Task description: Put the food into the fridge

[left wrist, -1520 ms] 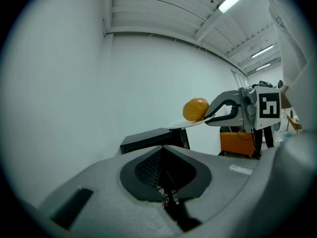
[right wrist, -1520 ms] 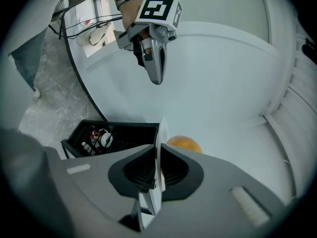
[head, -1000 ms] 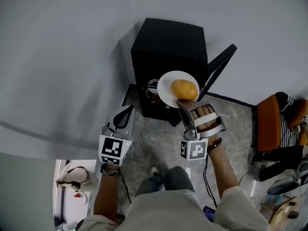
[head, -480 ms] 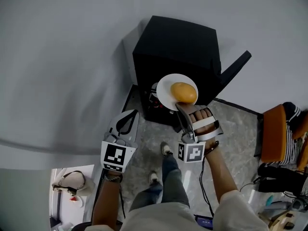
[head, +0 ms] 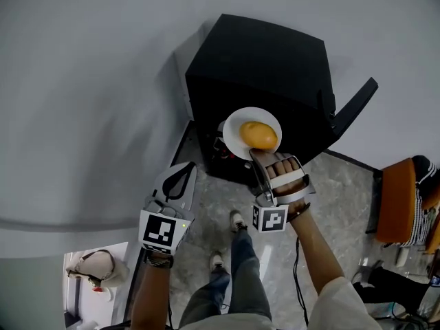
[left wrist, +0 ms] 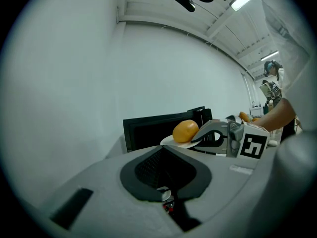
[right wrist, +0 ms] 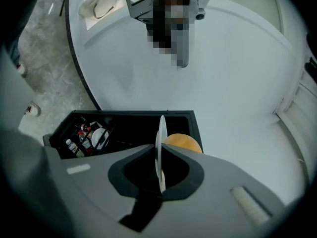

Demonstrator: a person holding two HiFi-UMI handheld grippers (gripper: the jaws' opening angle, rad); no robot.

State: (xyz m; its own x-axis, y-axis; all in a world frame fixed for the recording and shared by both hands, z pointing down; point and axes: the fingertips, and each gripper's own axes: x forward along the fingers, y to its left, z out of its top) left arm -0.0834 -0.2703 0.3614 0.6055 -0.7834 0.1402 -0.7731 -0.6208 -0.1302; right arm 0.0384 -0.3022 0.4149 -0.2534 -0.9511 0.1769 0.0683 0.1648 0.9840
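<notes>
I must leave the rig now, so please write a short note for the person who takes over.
Right hand-held gripper: shut on the rim of the white plate, which carries the orange food.
Left hand-held gripper: shut, empty, apart from the plate.
Fridge: on the floor, door open, plate in front of the opening.
Done: food picked up.
To do: set plate inside, release.

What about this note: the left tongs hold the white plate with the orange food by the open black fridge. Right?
Wrong tongs: the right tongs hold the white plate with the orange food by the open black fridge, as the right gripper view shows.
</notes>
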